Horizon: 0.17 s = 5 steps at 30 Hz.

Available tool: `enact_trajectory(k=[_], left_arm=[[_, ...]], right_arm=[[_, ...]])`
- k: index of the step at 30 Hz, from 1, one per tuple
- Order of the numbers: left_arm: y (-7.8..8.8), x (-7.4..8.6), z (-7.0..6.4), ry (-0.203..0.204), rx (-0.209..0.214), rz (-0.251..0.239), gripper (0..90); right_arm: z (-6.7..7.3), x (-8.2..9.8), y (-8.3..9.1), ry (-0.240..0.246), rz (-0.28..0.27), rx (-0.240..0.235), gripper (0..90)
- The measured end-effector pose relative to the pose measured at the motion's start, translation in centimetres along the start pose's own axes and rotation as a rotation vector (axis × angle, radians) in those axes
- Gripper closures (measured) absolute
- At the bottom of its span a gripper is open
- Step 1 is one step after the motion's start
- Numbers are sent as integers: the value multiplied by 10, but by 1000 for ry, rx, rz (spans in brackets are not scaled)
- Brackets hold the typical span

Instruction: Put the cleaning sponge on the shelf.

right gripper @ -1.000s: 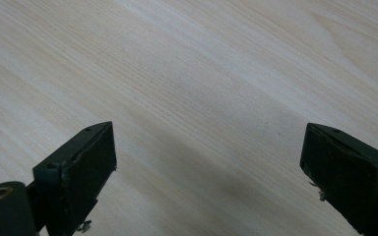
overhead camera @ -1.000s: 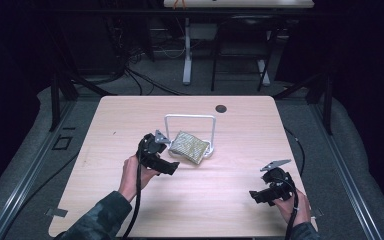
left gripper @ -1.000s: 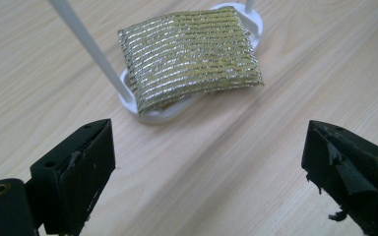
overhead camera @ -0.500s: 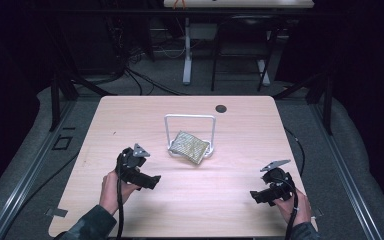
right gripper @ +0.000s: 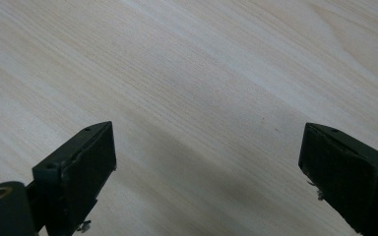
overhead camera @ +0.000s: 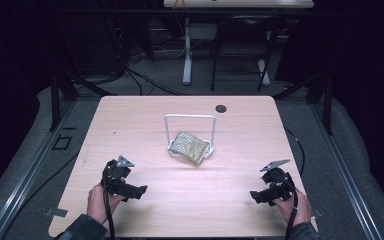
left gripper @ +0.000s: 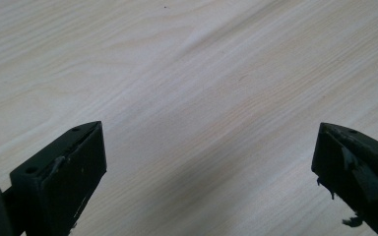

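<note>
A silvery-gold mesh pad (overhead camera: 191, 146) leans tilted against the base of a white wire stand (overhead camera: 189, 117) at the middle of the light wooden table (overhead camera: 130, 120). My left gripper (overhead camera: 137, 190) is low over the near left of the table, well apart from the pad. Its jaws have just been opening and now stand wide, with bare wood between them (left gripper: 209, 162). My right gripper (overhead camera: 256, 196) rests at the near right, held by a hand, also open over bare wood (right gripper: 209, 162).
A small dark round spot (overhead camera: 221, 108) marks the table's far side, right of centre. Cables trail from both grippers toward the near edge. Black frame legs and a white table leg stand on the grey floor beyond.
My left gripper has drawn back from beside the wire stand to the near left of the table and sunk lower. The pad stays on the stand. The right gripper has not moved.
</note>
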State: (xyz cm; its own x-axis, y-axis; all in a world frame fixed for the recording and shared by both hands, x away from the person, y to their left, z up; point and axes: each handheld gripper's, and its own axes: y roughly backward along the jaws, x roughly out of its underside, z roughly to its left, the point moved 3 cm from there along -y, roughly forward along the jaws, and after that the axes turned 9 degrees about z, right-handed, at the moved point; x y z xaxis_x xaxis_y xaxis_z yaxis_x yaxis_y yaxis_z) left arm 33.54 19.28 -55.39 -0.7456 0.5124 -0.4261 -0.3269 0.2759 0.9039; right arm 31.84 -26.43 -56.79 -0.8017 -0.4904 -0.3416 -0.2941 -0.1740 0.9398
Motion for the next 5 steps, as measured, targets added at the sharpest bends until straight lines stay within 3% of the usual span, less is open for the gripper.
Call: enact_trajectory(k=[5], left_arm=[[-3, -3, 3, 10, 4, -5, 1]], right_arm=[[-1, 0, 0, -1, -8, -7, 63]])
